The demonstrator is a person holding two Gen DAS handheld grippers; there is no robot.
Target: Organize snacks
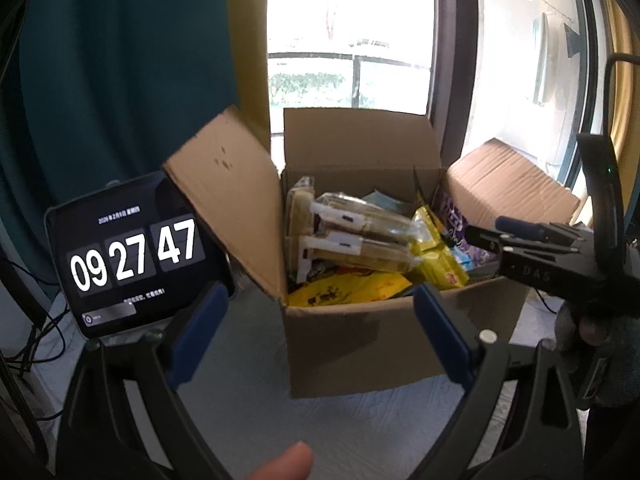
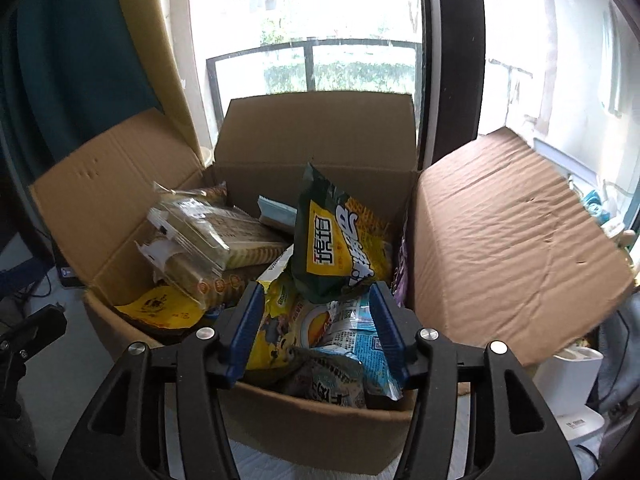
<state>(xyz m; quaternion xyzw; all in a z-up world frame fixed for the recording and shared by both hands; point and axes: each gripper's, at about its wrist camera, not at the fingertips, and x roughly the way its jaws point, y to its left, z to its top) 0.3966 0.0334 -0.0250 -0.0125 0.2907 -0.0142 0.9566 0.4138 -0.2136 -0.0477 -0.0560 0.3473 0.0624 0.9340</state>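
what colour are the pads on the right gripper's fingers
Blue pads on black arms of the right gripper, clearest in the right wrist view.

Both grippers are black plastic with 2 blue finger pads [image 2: 244, 332] each and silver round screws [image 2: 207, 333]. The right gripper [image 1: 486, 240] bears pale "DAS" lettering. A grey glove [image 1: 600, 356] covers the right hand, and a bare fingertip [image 1: 288, 462] shows.

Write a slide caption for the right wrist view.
Open right gripper poised over snack packets inside an open cardboard box.
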